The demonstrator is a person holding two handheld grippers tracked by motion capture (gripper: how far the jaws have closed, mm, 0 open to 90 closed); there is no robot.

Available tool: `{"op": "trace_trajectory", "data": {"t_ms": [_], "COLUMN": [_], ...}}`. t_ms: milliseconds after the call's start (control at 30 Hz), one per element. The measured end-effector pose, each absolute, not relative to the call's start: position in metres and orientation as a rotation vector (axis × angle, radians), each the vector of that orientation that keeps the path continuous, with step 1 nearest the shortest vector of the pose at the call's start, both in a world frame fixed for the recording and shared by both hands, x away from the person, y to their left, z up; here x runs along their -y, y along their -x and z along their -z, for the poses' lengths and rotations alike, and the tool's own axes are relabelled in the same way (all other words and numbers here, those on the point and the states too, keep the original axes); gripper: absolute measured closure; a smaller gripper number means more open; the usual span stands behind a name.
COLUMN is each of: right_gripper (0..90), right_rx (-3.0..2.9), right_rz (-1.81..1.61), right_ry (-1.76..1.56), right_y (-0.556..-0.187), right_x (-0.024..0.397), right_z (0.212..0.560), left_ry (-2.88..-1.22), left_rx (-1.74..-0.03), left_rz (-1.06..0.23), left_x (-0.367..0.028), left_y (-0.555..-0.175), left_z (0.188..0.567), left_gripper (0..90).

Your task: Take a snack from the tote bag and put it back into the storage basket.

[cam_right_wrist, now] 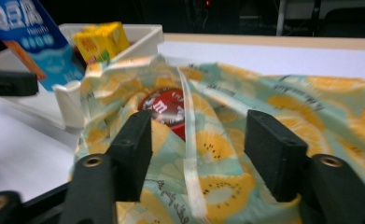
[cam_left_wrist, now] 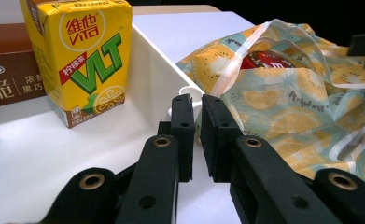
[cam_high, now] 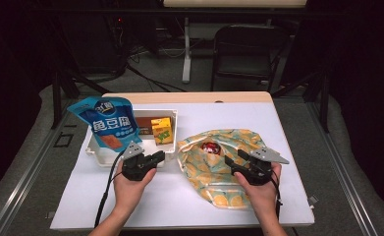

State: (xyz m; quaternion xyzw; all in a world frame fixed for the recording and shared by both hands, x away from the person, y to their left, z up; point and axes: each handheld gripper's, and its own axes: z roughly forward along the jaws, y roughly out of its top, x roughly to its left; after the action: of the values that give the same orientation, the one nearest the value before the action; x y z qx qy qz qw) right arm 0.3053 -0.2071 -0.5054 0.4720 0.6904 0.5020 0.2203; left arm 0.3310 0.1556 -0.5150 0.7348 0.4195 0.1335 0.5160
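Hand-held gripper, right (cam_right_wrist: 196,154): jaws apart over bag (cam_right_wrist: 283,112), red packet (cam_right_wrist: 168,109) just ahead in its mouth; left (cam_left_wrist: 196,135) nearly closed, empty; risk: pinching loose cloth, missing packet.

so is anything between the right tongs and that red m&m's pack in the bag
Mostly no. The right tongs stand open over the fruit-print bag, with the red M&M's pack showing through its mouth. A bag handle strap runs across the gap, beside the pack.

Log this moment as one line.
left hand-held gripper: shut, empty, at bin | right hand-held gripper: open over fruit-print bag
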Motion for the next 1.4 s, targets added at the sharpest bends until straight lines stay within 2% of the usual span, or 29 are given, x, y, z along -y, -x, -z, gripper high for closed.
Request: {"op": "trace_trajectory", "data": {"t_ms": [67,133,300,333,633,833,867,967,1033,1067,1133,1200,1267,1400], "right_gripper": [41.7,49.4,86.0,90.0,90.0,89.0,83.3,58.3,48.3,46.8,49.5,68.0,79.6,82.6], "right_rx": [-1.913,-1.920,-1.972,-1.961,-1.934,-2.028,-2.046,-2.021,-1.977,-1.950,-1.901,-1.851,-1.866,-1.966], "right_rz": [-1.370,-1.345,-1.257,-1.252,-1.173,-1.071,-1.076,-1.103,-1.163,-1.188,-1.220,-1.282,-1.340,-1.286], "right_ry": [-1.308,-1.323,-1.373,-1.385,-1.375,-1.461,-1.474,-1.468,-1.477,-1.471,-1.411,-1.326,-1.256,-1.232], "right_y": [-0.310,-0.315,-0.329,-0.332,-0.387,-0.413,-0.414,-0.407,-0.397,-0.390,-0.370,-0.346,-0.330,-0.329], "right_x": [0.201,0.197,0.194,0.194,0.192,0.191,0.191,0.194,0.196,0.197,0.196,0.195,0.189,0.178], "right_z": [0.509,0.511,0.517,0.517,0.505,0.525,0.528,0.527,0.519,0.513,0.500,0.490,0.487,0.501], "left_ry": [-1.767,-1.767,-1.776,-1.780,-1.782,-1.800,-1.808,-1.806,-1.794,-1.801,-1.796,-1.791,-1.793,-1.801], "left_rx": [-0.998,-0.991,-0.984,-0.985,-0.981,-0.986,-0.987,-0.994,-0.995,-0.989,-0.993,-0.997,-0.997,-0.988], "left_rz": [-0.318,-0.318,-0.308,-0.297,-0.294,-0.285,-0.279,-0.271,-0.278,-0.279,-0.282,-0.282,-0.281,-0.276], "left_x": [-0.155,-0.156,-0.155,-0.155,-0.153,-0.151,-0.151,-0.151,-0.151,-0.152,-0.153,-0.153,-0.151,-0.147], "left_y": [-0.331,-0.331,-0.331,-0.331,-0.333,-0.334,-0.334,-0.334,-0.334,-0.334,-0.334,-0.334,-0.334,-0.333], "left_z": [0.514,0.515,0.517,0.517,0.520,0.525,0.526,0.527,0.526,0.525,0.524,0.524,0.525,0.526], "left_gripper": [83.1,82.9,82.8,82.9,83.0,83.1,83.1,83.0,82.9,82.9,82.9,82.9,82.9,82.9]}}
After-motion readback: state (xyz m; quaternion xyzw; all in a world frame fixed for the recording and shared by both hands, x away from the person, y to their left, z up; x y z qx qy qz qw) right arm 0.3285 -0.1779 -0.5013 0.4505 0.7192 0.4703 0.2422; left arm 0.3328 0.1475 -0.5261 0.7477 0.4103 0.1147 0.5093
